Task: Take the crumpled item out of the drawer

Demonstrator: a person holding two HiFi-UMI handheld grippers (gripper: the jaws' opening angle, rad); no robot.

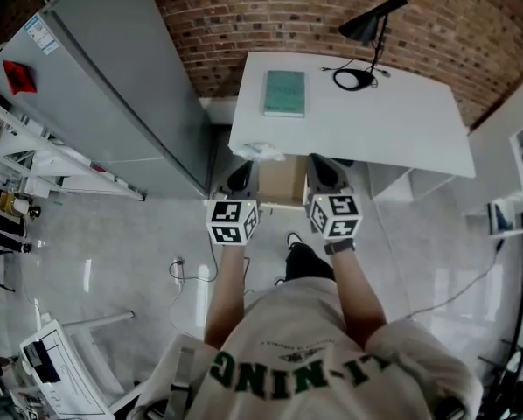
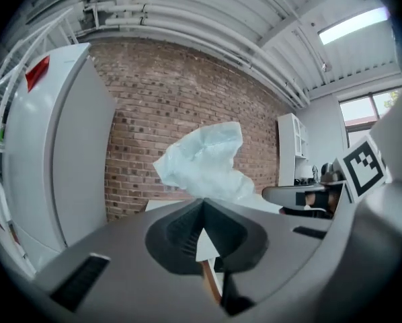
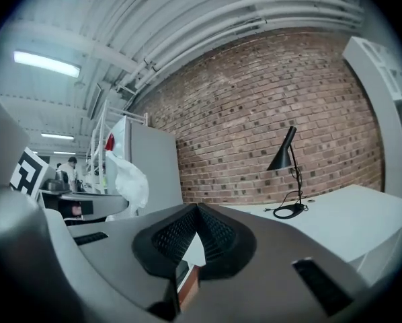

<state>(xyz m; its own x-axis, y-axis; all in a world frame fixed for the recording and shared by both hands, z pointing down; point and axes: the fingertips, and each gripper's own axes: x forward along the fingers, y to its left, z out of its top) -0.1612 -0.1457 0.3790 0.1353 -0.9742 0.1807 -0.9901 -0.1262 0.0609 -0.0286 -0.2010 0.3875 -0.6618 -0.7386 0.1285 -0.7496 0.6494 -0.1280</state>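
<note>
A crumpled pale blue-white item (image 2: 204, 160) sticks up from the tips of my left gripper (image 2: 203, 200), whose jaws are shut on it. In the head view the crumpled item (image 1: 260, 150) is at the front left edge of the white desk (image 1: 401, 121), just ahead of the left gripper (image 1: 242, 171). The open brown drawer (image 1: 282, 180) shows below the desk edge, between the two grippers. My right gripper (image 1: 324, 170) is beside it; its jaws (image 3: 197, 206) meet with nothing between them. The crumpled item (image 3: 129, 180) also shows at the left of the right gripper view.
On the desk lie a green book (image 1: 284, 92) and a black lamp (image 1: 366, 24) with its cable. A tall grey fridge (image 1: 130, 86) stands to the left, and a brick wall runs behind. White shelves (image 1: 506, 217) are at the right. A cable (image 1: 187, 274) lies on the floor.
</note>
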